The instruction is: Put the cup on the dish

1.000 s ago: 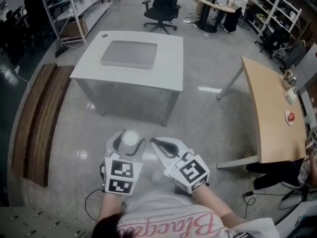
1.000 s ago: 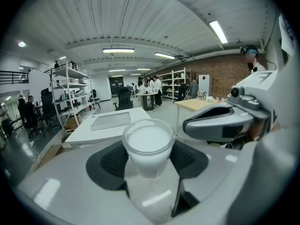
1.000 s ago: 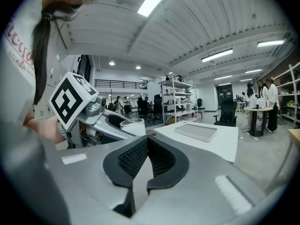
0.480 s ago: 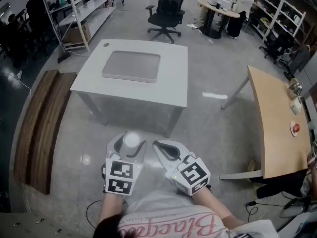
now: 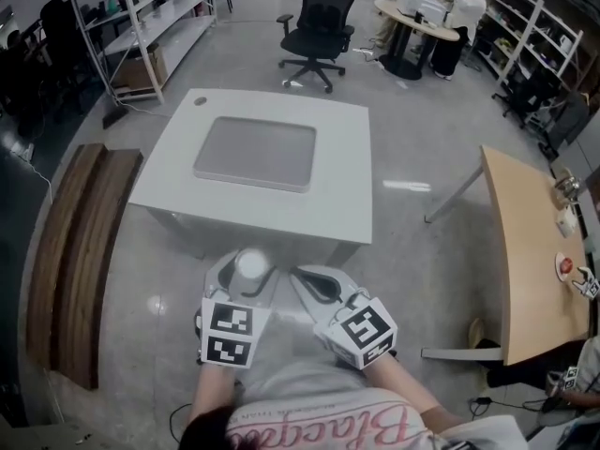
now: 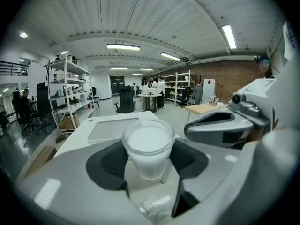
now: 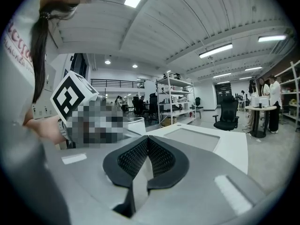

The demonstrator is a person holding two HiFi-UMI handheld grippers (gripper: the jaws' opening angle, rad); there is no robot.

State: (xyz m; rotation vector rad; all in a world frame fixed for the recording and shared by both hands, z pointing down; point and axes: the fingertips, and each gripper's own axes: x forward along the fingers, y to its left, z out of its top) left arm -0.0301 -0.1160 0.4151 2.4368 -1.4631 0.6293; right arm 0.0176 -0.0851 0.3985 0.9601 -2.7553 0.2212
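A white translucent cup [image 5: 251, 261] stands upright between the jaws of my left gripper [image 5: 248, 270], which is shut on it. In the left gripper view both dark pads [image 6: 114, 161] press the cup [image 6: 148, 144] at its sides. My right gripper [image 5: 305, 279] is just to the right of it, shut with nothing in it; its pads meet in the right gripper view [image 7: 147, 149]. Both grippers hang over the floor, just short of the near edge of a white table [image 5: 349, 190]. A flat grey dish [image 5: 255, 153] lies on that table, also seen as the dish [image 6: 112, 128].
A black office chair [image 5: 321, 17] stands beyond the table. A wooden table [image 5: 530, 251] is at the right and a wooden bench [image 5: 70, 251] at the left. Shelves [image 5: 141, 17] line the far left; people sit at a desk [image 5: 422, 17] at the back.
The white table has come nearer to me in the head view. Both grippers keep their pose, with the cup still in the left one.
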